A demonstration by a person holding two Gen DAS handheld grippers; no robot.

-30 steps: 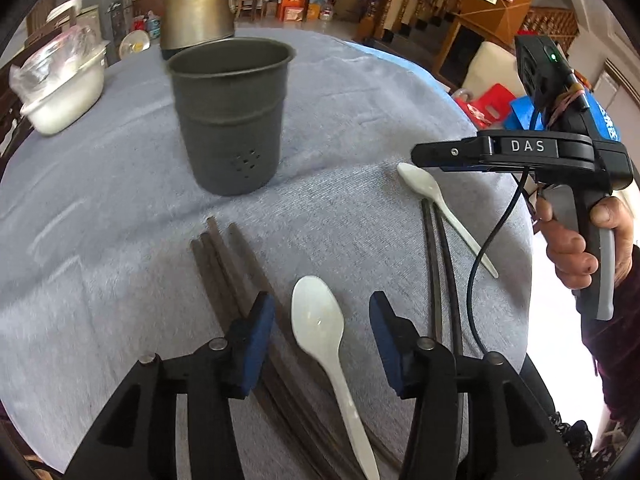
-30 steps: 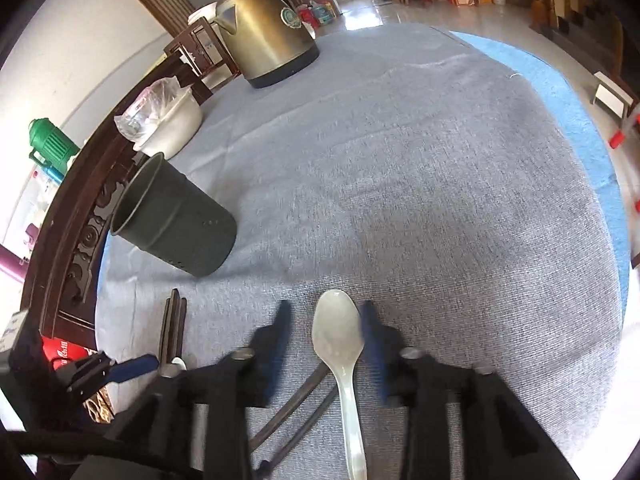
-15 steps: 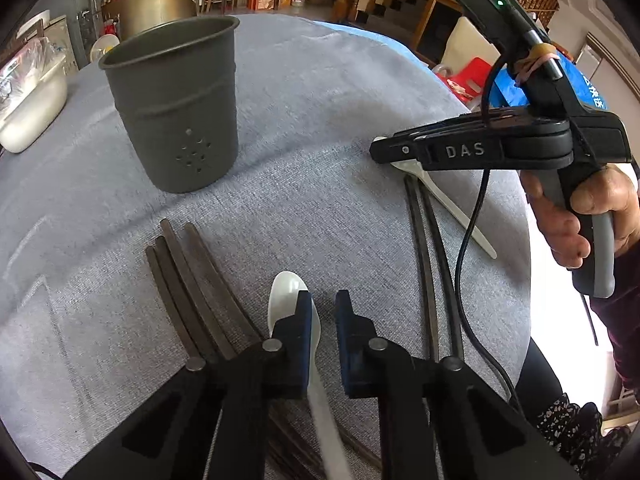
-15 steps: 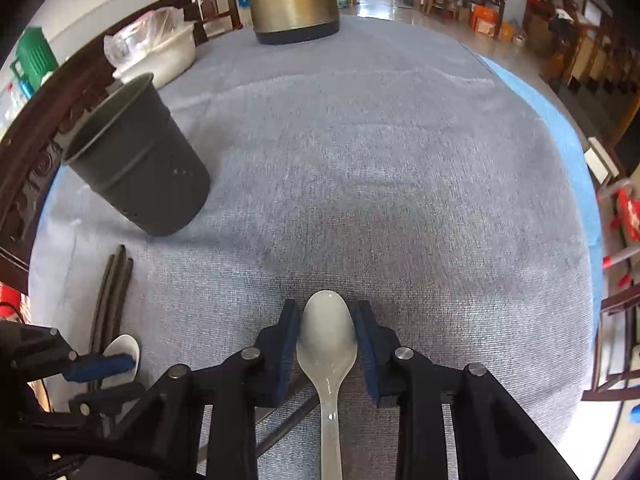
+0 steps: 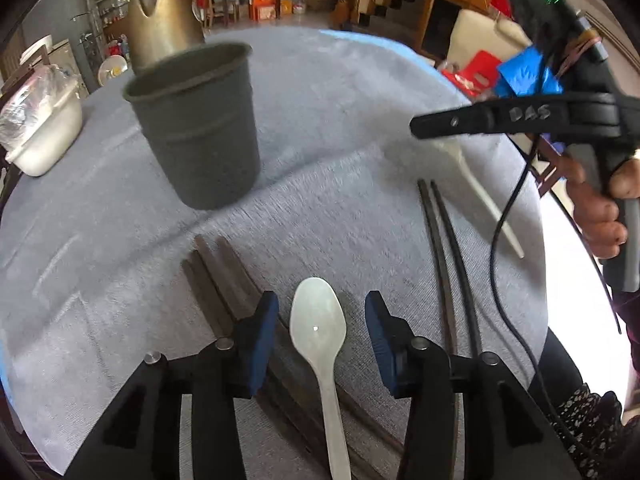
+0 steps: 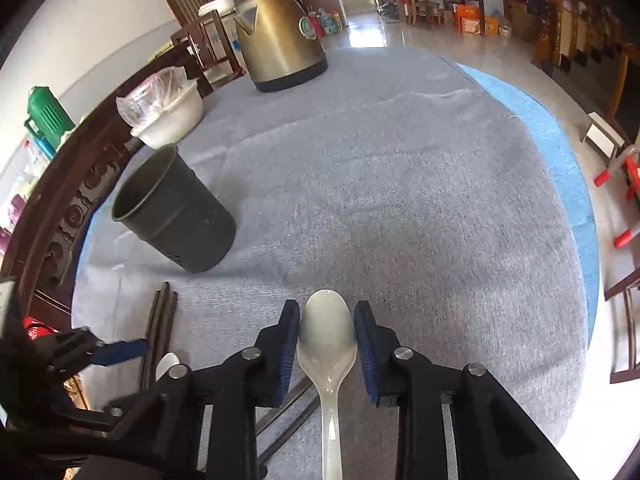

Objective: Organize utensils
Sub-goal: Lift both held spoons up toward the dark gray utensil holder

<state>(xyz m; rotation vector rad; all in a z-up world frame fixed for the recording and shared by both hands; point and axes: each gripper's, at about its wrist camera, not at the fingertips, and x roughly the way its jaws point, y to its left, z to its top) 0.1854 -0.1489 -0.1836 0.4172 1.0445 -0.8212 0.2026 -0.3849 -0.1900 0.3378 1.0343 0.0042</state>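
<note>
Through my left wrist camera, my left claw (image 5: 318,334) is opening, its blue pads well clear on both sides of a white spoon (image 5: 320,330) that lies on the grey-clothed worktop (image 5: 360,120), bowl pointing away from me. Dark chopsticks (image 5: 218,276) lie just left of the spoon, another pair (image 5: 444,260) to the right. The grey utensil cup (image 5: 196,124) stands upright further back, in front of a brass kettle (image 5: 162,20). My right claw (image 5: 424,124) hangs over the right side, blurred.

Through my right wrist camera, that right claw (image 6: 326,338) is closed narrowly on a second white spoon (image 6: 327,344), pads against the sides of its bowl. The cup (image 6: 172,210) stands well off to the left, beyond the chopsticks (image 6: 160,320).
</note>
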